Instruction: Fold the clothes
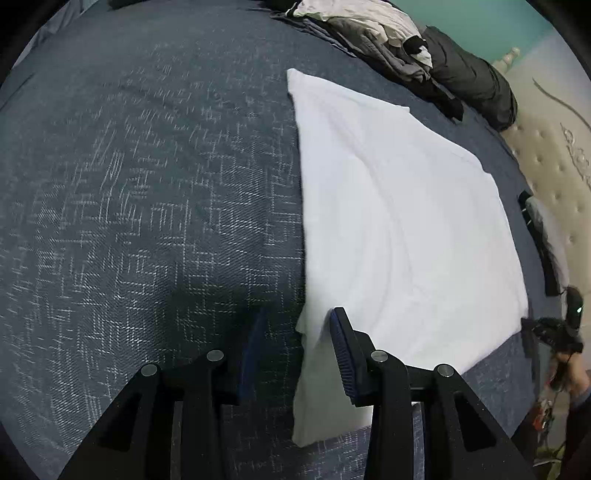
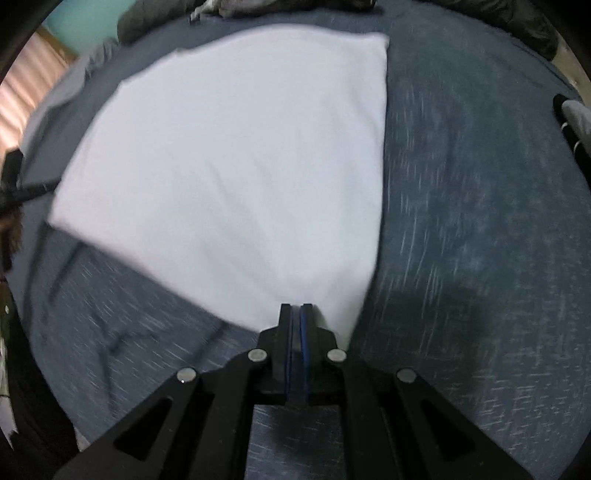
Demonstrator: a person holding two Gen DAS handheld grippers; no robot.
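Note:
A white folded garment [image 1: 399,229] lies flat on the dark blue bedspread [image 1: 147,184]. My left gripper [image 1: 298,334] is open at its near corner, and a flap of the white cloth lies between the two blue-padded fingers [image 1: 341,350]. In the right wrist view the same garment [image 2: 240,166] spreads ahead. My right gripper [image 2: 296,307] is shut, its pads pressed together on the garment's near corner. That view is blurred by motion. The right gripper [image 1: 554,332] also shows at the far corner in the left wrist view, with a hand [image 1: 570,373] behind it.
A heap of unfolded clothes [image 1: 369,29] and a dark jacket [image 1: 472,81] lie at the far edge of the bed. A beige tufted headboard [image 1: 554,166] stands to the right. A black and grey item [image 2: 576,122] rests near the bed's right edge.

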